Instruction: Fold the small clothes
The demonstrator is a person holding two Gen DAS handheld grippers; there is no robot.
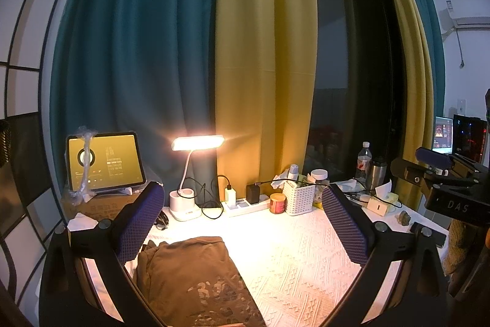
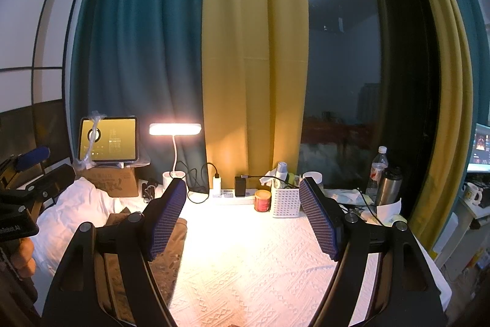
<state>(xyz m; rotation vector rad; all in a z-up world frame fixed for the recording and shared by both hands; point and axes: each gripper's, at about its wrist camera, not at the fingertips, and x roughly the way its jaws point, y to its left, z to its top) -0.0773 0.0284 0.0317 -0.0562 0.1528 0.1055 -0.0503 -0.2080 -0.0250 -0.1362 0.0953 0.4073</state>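
- We see the white textured tablecloth [image 1: 291, 265] covering the table.
- The folded brown garment [image 1: 190, 275] lies on it, at the left.
- Our left gripper [image 1: 242, 222] and right gripper [image 2: 245, 219] stand wide apart, holding nothing.
- The lit desk lamp [image 1: 197, 143] stands behind.

Deep blue, grid-textured pads [image 1: 139, 222] line the left gripper's black fingers. Between them lies a folded brown cotton garment [image 1: 190, 275] with a pale mottled print. Under it, a cream tablecloth [image 1: 294, 259] woven in raised diamonds. Ahead hang teal curtain [image 1: 134, 51] and mustard-yellow curtain [image 1: 263, 51], beside a glowing white desk lamp [image 1: 197, 143].
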